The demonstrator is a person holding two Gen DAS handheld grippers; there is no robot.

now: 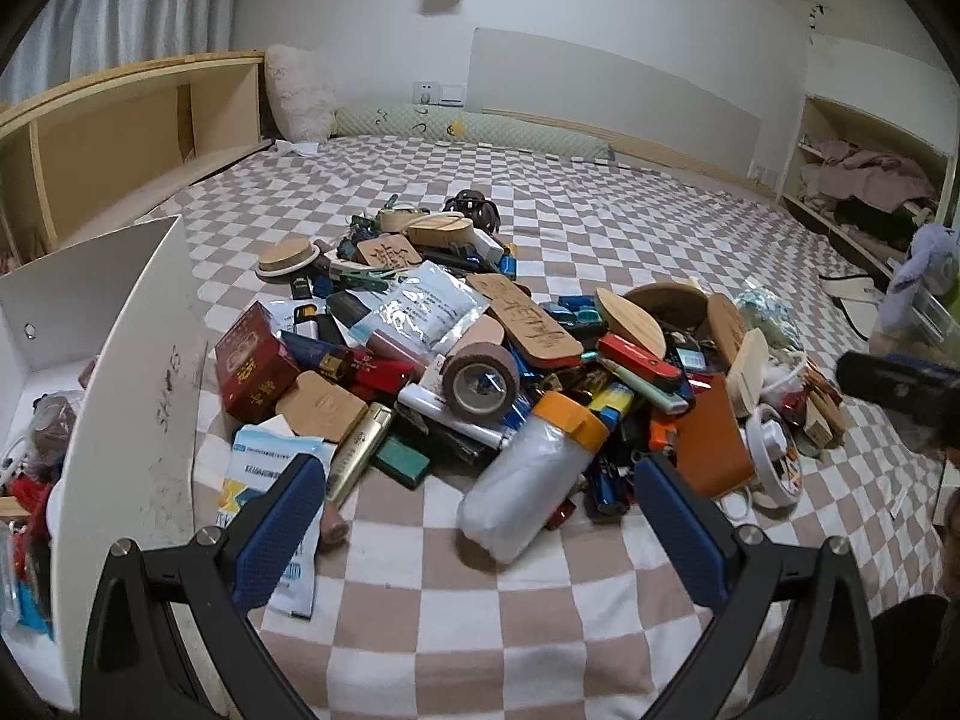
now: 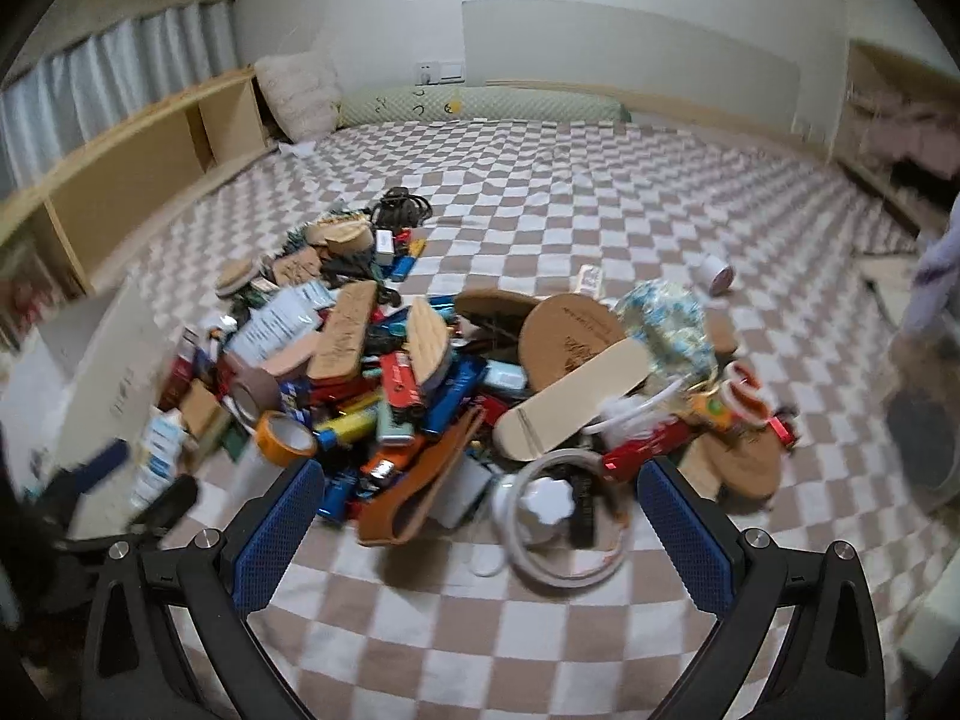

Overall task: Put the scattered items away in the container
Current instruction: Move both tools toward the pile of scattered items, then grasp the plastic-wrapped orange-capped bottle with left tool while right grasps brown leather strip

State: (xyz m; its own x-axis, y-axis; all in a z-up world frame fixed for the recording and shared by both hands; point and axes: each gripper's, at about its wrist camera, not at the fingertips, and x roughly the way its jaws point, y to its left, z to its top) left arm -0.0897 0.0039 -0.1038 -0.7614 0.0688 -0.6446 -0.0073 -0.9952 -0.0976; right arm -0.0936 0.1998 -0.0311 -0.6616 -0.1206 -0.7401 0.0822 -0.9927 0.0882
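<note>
Pile: scattered small items, lighters, boxes, wooden lids and tape rolls, are heaped on the checked brown-and-white bed cover [image 1: 480,570], in the middle of the scene.
Container: white open box [image 1: 129,360] is seen at the near left, its tall side wall standing just beside the heap; a few things already lie inside it.
Left hand-held gripper [image 1: 480,516]: blue-padded fingers are spread wide and nothing is held; it hangs just short of the near edge of the heap.
Nearest object: clear plastic bottle with an orange cap [image 1: 531,474] lies on its side between the open fingers, partly resting on the heap.
Right hand-held gripper [image 2: 480,516]: fingers are likewise released and empty, above the white round fan-like disc [image 2: 549,510] at the near right of the heap; this view is blurred.
Step judged in hand: one loose item at the near edge is probably to be picked.
Grasp advice: the bottle should be taken across its body, not by the cap, since a smooth round wall may slip.
Carry advice: it should be lifted above the box wall and let go well inside.
Risk: neighbouring lighters may be dragged along if the fingers are pushed in too deep.
</note>
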